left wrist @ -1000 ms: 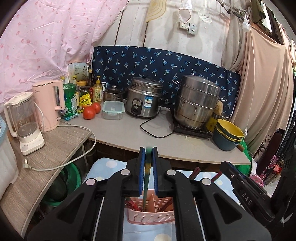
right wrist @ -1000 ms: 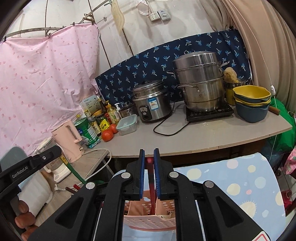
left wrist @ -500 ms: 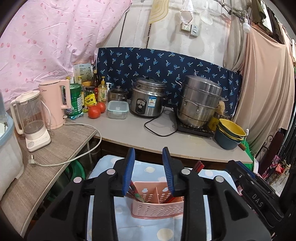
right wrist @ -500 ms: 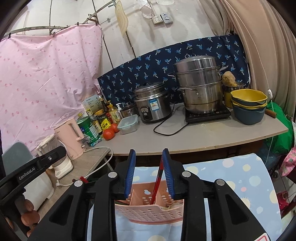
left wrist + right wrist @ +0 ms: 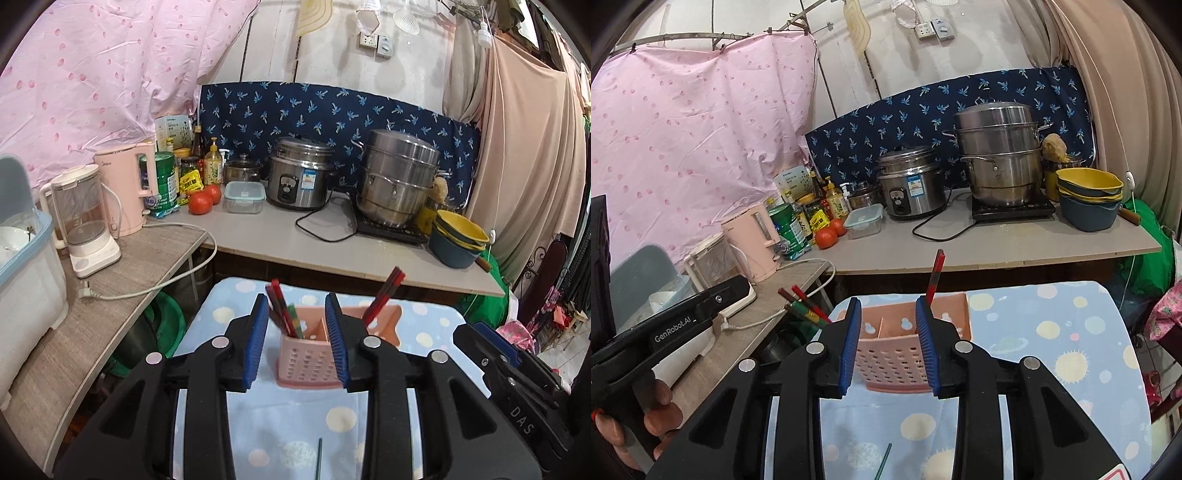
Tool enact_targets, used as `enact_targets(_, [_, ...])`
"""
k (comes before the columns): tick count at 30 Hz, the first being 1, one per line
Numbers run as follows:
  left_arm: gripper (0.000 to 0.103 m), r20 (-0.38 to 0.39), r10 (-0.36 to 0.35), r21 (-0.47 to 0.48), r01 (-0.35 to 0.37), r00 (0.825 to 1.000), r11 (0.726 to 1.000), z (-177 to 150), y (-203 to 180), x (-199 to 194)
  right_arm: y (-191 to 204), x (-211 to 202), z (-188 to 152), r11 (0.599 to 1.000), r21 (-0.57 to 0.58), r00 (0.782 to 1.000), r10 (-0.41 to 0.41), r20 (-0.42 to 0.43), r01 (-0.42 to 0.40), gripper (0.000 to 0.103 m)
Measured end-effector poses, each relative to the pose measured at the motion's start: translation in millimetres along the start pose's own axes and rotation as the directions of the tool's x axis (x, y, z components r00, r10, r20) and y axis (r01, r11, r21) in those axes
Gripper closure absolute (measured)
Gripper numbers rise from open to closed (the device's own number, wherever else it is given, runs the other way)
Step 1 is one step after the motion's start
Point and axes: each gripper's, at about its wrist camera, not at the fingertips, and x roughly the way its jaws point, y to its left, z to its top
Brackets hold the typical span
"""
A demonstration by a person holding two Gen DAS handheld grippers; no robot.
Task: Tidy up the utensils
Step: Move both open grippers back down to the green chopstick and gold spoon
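Chopsticks (image 5: 286, 317) released into the pink holder (image 5: 310, 363); both hand-held grippers, left (image 5: 299, 341) and right (image 5: 888, 341), now spread.

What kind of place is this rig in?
Most likely a makeshift home kitchen: a rice cooker, a stacked steel steamer pot on a hotplate and a pink kettle line a plank counter, with cloth sheets hung as walls.

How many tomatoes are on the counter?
2. Both tomatoes sit side by side on the grey counter, one nearer and one behind it, between the green can and the clear lidded container.
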Motion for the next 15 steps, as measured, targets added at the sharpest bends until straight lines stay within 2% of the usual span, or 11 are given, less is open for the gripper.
enact_targets(8, [0.072, -0.056, 0.015, 0.005, -0.015, 0.998, 1.0, -38, 7, -18, 9, -22, -45, 1.0, -0.01, 0.997, 0.0, -0.071, 0.0, 0.073])
enact_targets(11, [0.067, -0.069, 0.027, 0.013, -0.027, 0.997, 1.0, -55, 10, -23, 7, -27, -63, 1.0, -0.004, 0.994, 0.0, -0.106, -0.001, 0.073])
enact_targets(15, [0.067, -0.104, 0.029, 0.009, -0.028, 0.994, 1.0, -80, 15, -27, 5, -31, -91, 1.0, -0.01, 0.987, -0.012, -0.159, 0.011, 0.073])
